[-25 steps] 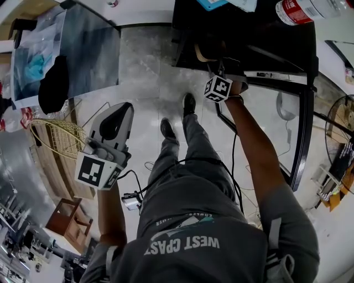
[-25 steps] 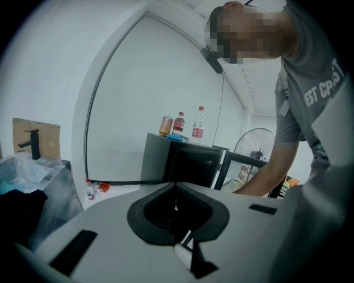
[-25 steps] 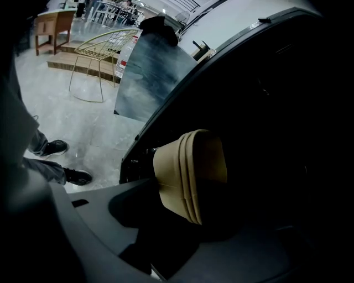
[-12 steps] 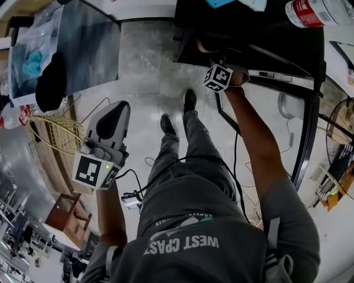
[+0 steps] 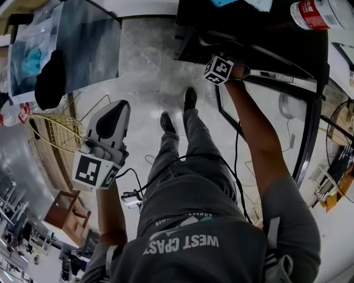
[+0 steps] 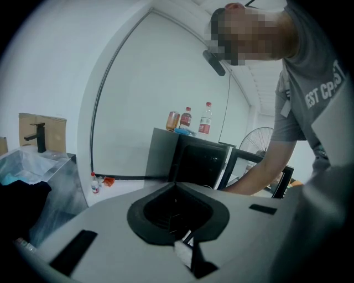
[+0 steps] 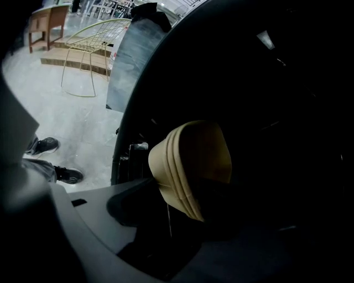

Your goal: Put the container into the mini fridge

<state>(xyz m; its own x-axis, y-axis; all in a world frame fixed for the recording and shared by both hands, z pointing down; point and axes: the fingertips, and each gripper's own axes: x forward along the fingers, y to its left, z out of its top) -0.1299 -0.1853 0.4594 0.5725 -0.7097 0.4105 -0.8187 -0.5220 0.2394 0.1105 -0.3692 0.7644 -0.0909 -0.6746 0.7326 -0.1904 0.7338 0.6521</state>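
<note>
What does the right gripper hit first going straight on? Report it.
The tan ribbed container, tilted just ahead of the right gripper inside the dark mini fridge. Its tongs have just been opening, the container apparently between them.

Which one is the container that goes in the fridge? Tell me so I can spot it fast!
Find the black mini fridge with a red-labelled bottle on top. Look into its dark inside, and there is the container. It is a tan tub with ridges round its rim, the only pale thing in all that black.
</note>
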